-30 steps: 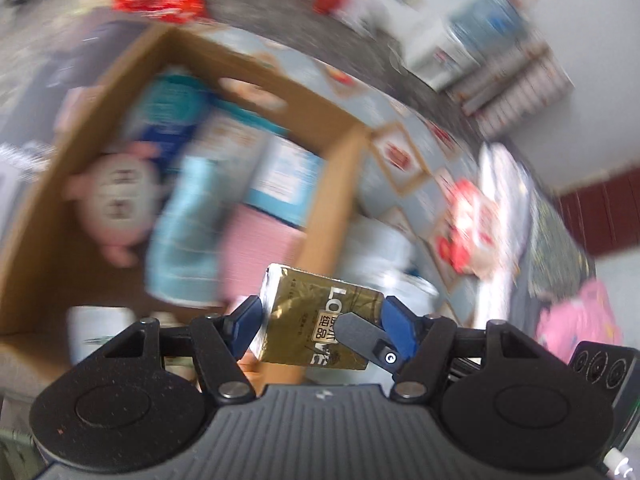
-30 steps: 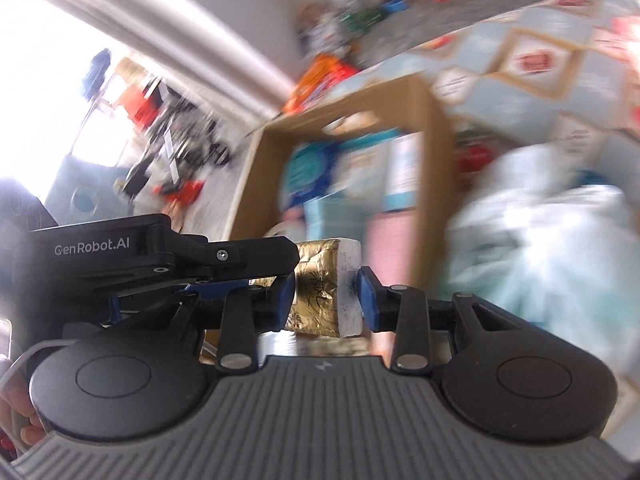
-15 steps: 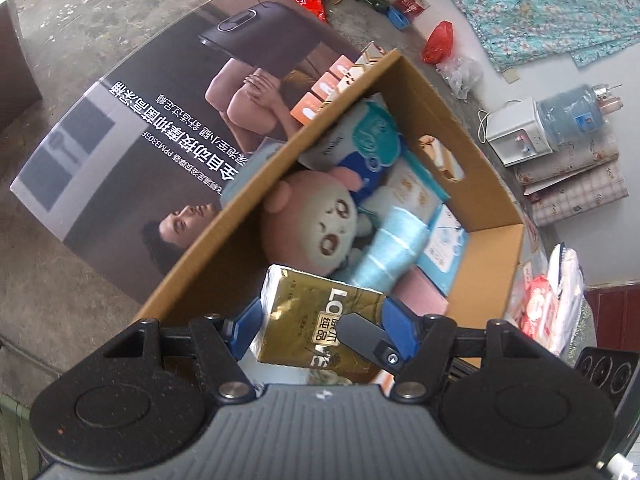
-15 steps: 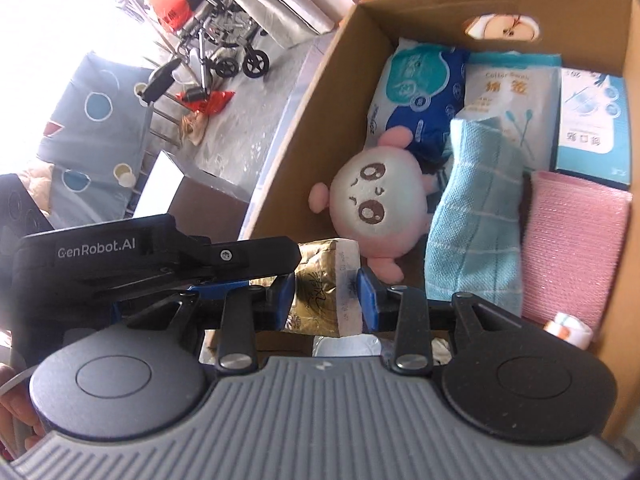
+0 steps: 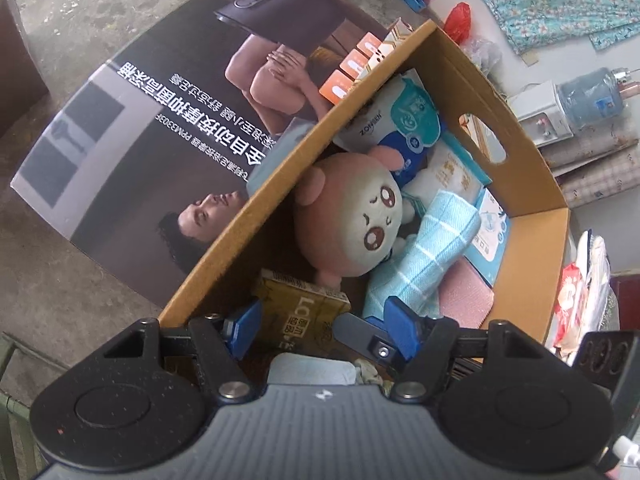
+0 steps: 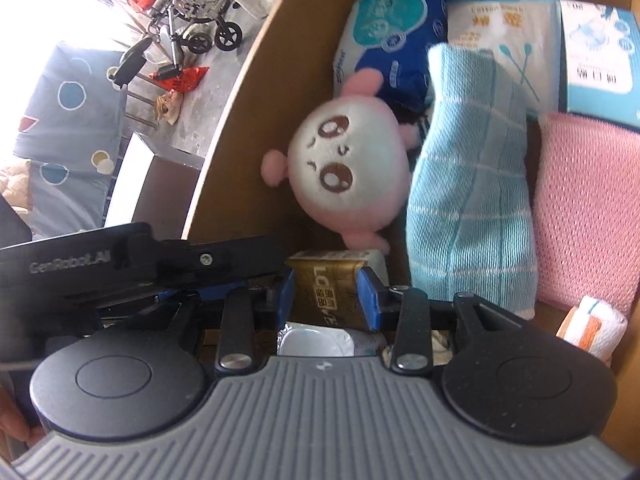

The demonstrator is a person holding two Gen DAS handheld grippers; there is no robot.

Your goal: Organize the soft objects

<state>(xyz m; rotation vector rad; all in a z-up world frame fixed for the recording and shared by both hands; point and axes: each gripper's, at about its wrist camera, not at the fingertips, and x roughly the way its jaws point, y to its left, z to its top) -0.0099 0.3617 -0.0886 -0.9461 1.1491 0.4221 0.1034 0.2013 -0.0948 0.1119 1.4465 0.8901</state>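
A gold tissue pack point(image 5: 304, 316) point(image 6: 330, 294) sits low inside the cardboard box point(image 5: 532, 176) point(image 6: 240, 120), by the near wall, below a pink and white plush point(image 5: 360, 220) point(image 6: 344, 168). My left gripper point(image 5: 320, 326) has its jaws spread wider than the pack, apart from its sides. My right gripper point(image 6: 326, 294) is shut on the pack's end. A blue checked towel point(image 5: 428, 260) point(image 6: 468, 200) and a pink cloth point(image 5: 466, 300) point(image 6: 584, 208) lie beside the plush.
Wipe and cotton packs point(image 6: 392, 40) fill the box's far end. A rolled white and orange cloth point(image 6: 592, 324) lies at its right. A large printed board point(image 5: 160, 128) lies on the concrete floor left of the box. A wheelchair point(image 6: 188, 20) stands beyond.
Both grippers have lowered the gold pack into the box. The left jaws have opened and let go of it. The right stays shut on it.
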